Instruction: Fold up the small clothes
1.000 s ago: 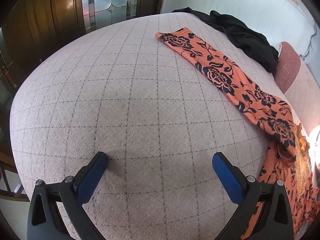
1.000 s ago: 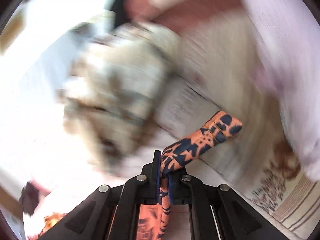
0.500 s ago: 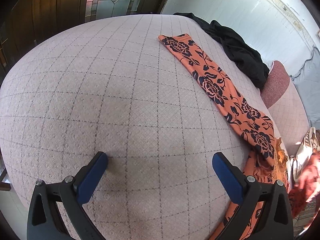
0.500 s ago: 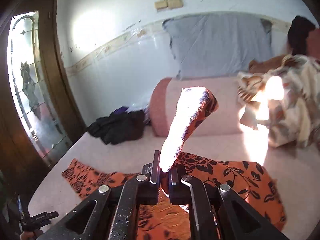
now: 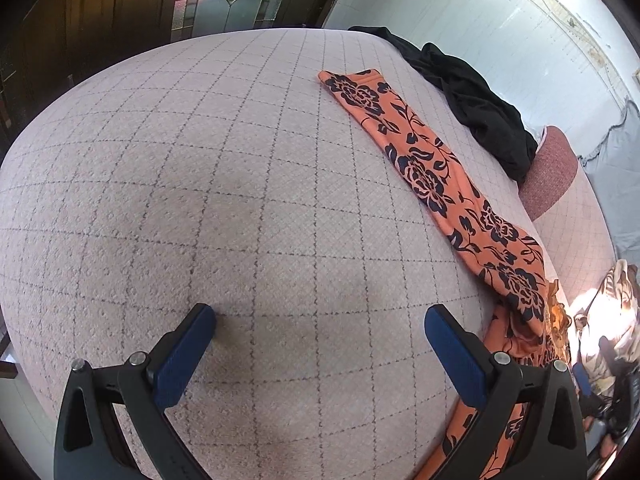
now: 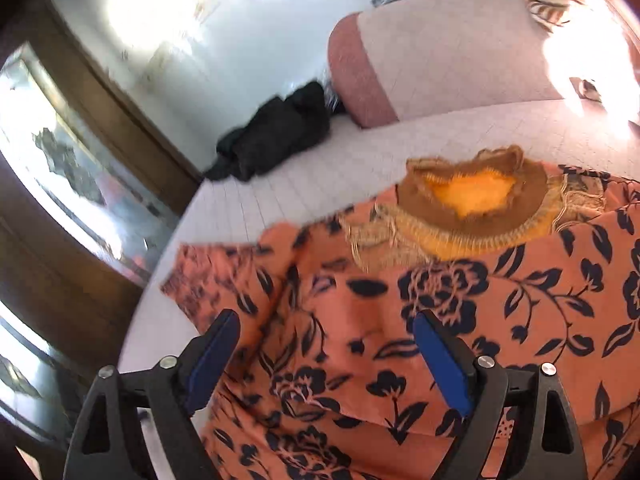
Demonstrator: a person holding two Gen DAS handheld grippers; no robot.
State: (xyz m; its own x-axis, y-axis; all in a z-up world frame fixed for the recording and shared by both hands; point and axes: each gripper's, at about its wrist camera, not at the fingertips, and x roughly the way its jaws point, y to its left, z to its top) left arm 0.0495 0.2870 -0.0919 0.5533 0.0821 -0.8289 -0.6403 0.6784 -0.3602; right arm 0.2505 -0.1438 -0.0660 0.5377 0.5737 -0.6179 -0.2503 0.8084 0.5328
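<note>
Checked bed cover (image 5: pixel 248 184) below; your left gripper (image 5: pixel 320 344) tilted down, agape; right gripper (image 6: pixel 326 344) was opening, empty, over the orange dress (image 6: pixel 460 320).

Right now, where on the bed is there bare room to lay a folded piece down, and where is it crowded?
The broad checked bed cover is bare from the left gripper up to the far edge, bordered on the right by the orange floral garment. Crowded: the black clothes by the pink bolster, and the garment under the opening right gripper.
</note>
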